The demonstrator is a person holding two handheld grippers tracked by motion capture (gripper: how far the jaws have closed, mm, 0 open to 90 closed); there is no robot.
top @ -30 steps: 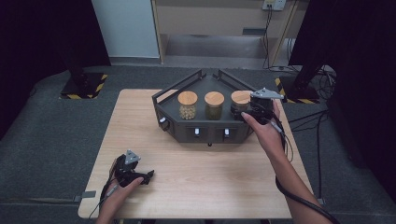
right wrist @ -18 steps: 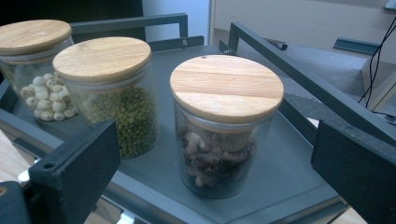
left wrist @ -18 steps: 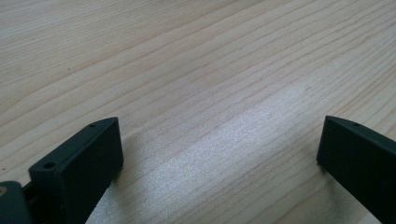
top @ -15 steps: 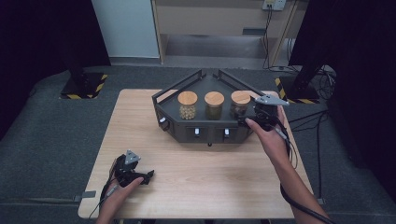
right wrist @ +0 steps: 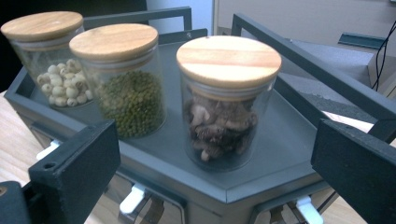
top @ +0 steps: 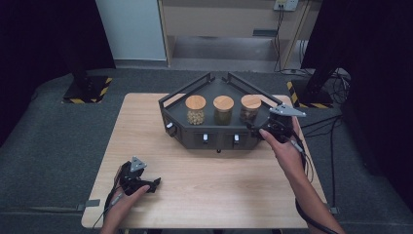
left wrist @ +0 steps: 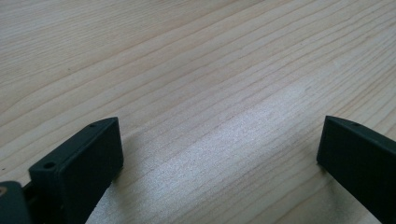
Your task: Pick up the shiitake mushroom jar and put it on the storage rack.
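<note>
keep the right gripper (right wrist: pixel 212 177) level and centred on the nearest jar (right wrist: pixel 226 100), jaws spread wide and holding nothing, so both pads clear the glass. that jar stands on the dark tray (right wrist: pixel 285 140), just beyond the jaws, rightmost of three. the left gripper (top: pixel 141 181), jaws apart and holding nothing, rests on the table (top: pixel 219 180), well apart from the tray.

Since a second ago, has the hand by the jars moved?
Yes. The right gripper has drawn back from the rightmost jar, toward the rack's right front corner.
</note>
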